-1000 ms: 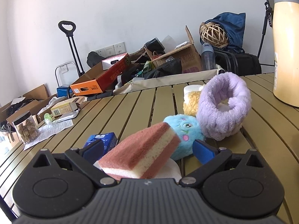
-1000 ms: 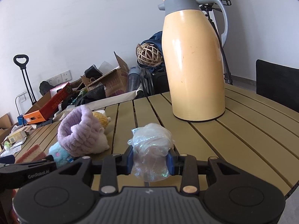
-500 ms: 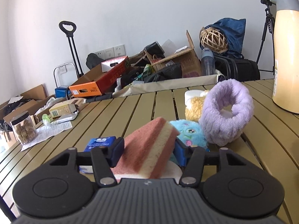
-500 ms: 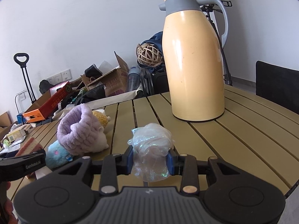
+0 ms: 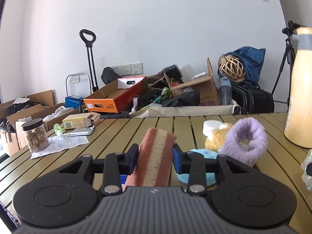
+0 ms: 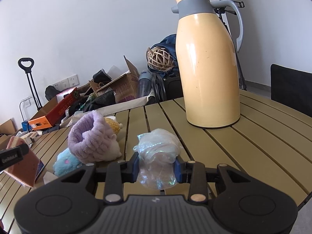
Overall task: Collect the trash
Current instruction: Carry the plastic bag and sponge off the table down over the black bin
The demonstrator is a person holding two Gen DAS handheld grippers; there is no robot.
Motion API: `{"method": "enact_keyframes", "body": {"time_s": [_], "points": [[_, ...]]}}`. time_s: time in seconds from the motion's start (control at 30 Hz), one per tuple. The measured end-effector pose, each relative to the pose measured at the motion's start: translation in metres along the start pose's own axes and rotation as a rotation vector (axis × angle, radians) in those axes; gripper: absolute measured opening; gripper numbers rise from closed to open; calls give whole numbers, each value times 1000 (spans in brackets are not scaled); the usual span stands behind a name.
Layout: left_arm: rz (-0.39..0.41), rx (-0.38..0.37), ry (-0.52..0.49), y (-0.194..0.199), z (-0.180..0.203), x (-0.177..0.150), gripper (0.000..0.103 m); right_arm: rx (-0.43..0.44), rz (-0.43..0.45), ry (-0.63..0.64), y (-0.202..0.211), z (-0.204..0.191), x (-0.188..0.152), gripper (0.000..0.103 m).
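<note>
My left gripper (image 5: 155,159) is shut on a pink and cream sponge (image 5: 154,156) and holds it on edge above the slatted table (image 5: 117,136). The sponge also shows at the left edge of the right wrist view (image 6: 21,163). My right gripper (image 6: 157,167) is shut on a crumpled clear plastic wrapper (image 6: 158,156), held just above the table; the wrapper shows at the right edge of the left wrist view (image 5: 307,167).
A purple fluffy band (image 5: 246,140), a yellow plush (image 5: 216,138), a white lid (image 5: 211,126) and a blue plush (image 5: 198,167) lie mid-table. A tall cream thermos (image 6: 209,62) stands right. A jar (image 5: 35,134), papers and a small box (image 5: 78,121) lie left. A black chair (image 6: 292,89) stands beyond.
My left gripper has closed on the sponge, turned it on edge and lifted it off the table. The right gripper still holds the wrapper in place.
</note>
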State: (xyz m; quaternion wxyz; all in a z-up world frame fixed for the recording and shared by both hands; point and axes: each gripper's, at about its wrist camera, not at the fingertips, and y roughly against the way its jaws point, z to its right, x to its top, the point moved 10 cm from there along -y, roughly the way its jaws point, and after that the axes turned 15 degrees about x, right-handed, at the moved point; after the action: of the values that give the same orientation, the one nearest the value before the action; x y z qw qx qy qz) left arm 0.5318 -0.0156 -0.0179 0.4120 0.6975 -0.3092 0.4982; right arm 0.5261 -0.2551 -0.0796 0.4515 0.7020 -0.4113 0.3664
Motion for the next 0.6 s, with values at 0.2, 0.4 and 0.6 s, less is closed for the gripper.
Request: {"method": "enact_keyframes", "body": {"time_s": [0.2, 0.4, 0.6], "points": [[7, -8, 60, 4, -22, 8, 36, 16, 3, 0, -1, -7, 0, 34], [11, -51, 106, 14, -36, 12, 36, 37, 4, 10, -1, -18, -1, 34], [12, -90, 150, 29, -53, 16, 36, 68, 12, 34, 6, -31, 0, 34]]}}
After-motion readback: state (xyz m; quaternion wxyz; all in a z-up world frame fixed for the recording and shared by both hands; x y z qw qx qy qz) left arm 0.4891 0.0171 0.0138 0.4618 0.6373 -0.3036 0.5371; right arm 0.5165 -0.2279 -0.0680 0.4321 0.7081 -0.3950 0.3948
